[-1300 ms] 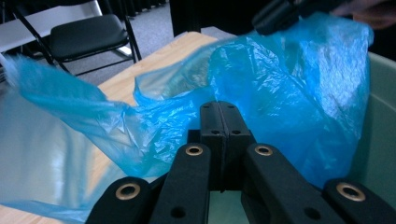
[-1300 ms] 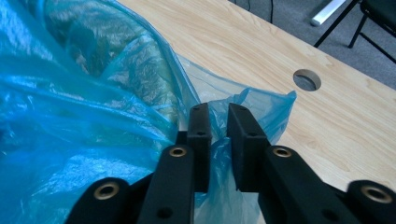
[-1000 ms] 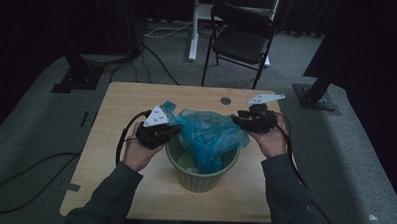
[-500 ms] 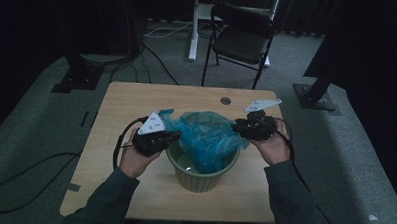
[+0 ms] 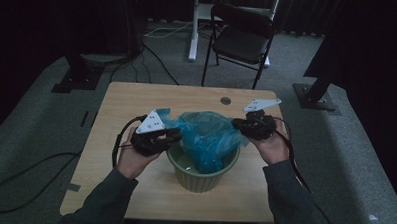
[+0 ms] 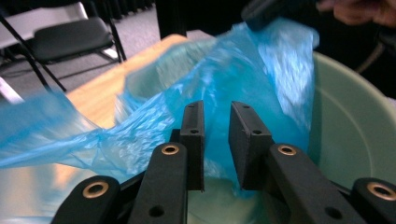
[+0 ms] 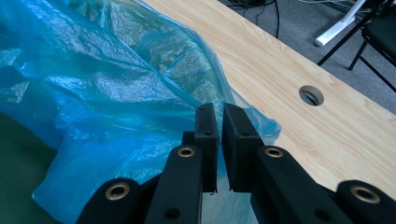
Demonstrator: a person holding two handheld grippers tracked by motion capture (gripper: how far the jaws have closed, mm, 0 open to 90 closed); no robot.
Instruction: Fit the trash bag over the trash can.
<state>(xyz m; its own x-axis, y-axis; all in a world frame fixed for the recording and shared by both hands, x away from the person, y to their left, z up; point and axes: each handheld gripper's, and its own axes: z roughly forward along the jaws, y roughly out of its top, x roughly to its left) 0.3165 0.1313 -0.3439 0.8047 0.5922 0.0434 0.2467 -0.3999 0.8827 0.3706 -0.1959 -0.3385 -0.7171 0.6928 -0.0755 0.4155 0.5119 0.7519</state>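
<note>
We can't tell whether the right gripper (image 7: pixel 219 116) actually pinches the blue bag (image 7: pixel 107 93); the film edge disappears behind its jaws. The green pot (image 6: pixel 355 126) is cut off at 3 o'clock in the left gripper view, bag blurred at 12. Pot interior mostly hidden under the bag from above.

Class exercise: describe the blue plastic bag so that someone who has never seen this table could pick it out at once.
Start at the pale wooden table in front of the dark folding chair. Near its middle stands a round green bucket. The blue plastic bag sits in its mouth and spills over the rim, between the two black grippers; it is the one thin, crinkled, see-through blue thing there.
</note>
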